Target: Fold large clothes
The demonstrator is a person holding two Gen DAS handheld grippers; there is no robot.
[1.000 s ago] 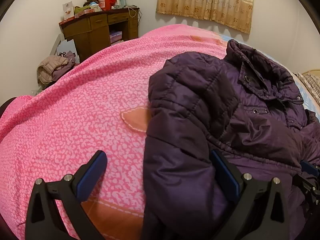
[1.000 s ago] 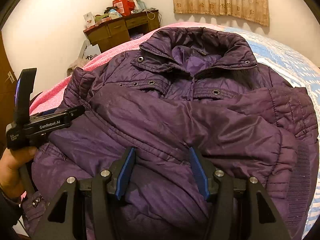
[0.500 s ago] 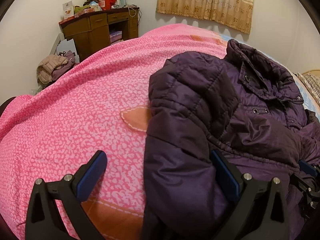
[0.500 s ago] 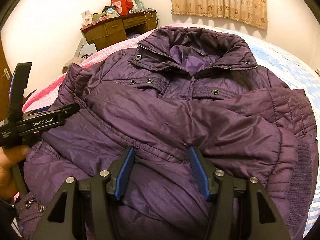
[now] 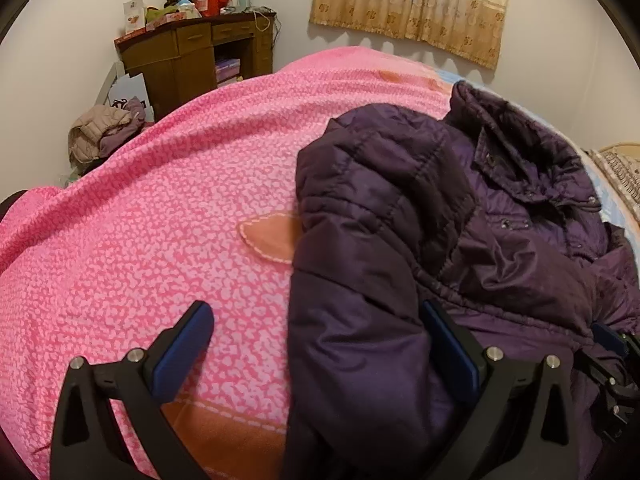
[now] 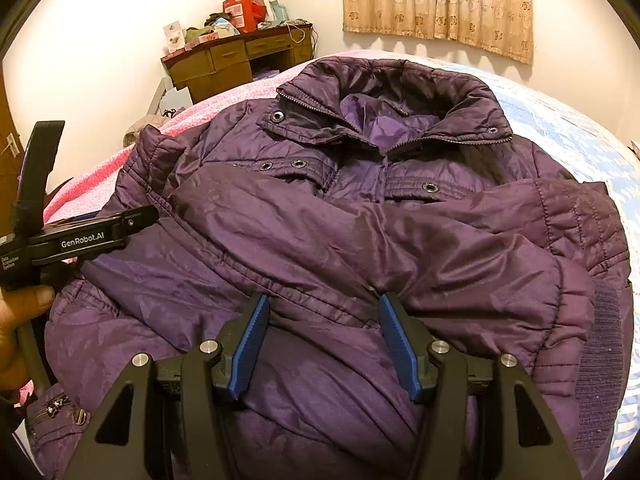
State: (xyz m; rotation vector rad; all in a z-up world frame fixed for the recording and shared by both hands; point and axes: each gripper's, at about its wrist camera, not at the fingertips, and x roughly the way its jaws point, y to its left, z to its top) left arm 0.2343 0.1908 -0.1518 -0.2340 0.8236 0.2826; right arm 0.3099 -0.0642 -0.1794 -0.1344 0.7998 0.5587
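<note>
**Purple jacket on the pink bed, both grippers poised over it**

Little has moved since the earlier frames: the right wrist view now sits a touch nearer the collar, with the desk drawn slightly toward the centre, while the left wrist view is unchanged.

A padded purple jacket (image 6: pixel 320 216) lies face up on a bed, collar toward the far wall, with both sleeves folded across its chest. It rests on a pink speckled bedspread (image 5: pixel 132 240) that carries orange patches and an orange band at the near edge; on the jacket's other side a pale blue patterned cover (image 6: pixel 568 128) shows.

The left gripper (image 5: pixel 312 344) stands wide open, one blue pad over the bare bedspread and the other over the jacket's folded side, straddling its edge without pinching it. A hand (image 6: pixel 20 328) holds this tool at the left edge of the right wrist view. The right gripper (image 6: pixel 320 336) is open about halfway above the jacket's front below the crossed sleeves; whether its pads touch the fabric I cannot tell.

Against the far white wall stands a brown wooden desk (image 5: pixel 192 60) piled with boxes and clutter, a heap of clothes (image 5: pixel 100 136) on the floor beside it. Beige patterned curtains (image 5: pixel 412 0) hang short on the wall behind the bed.
</note>
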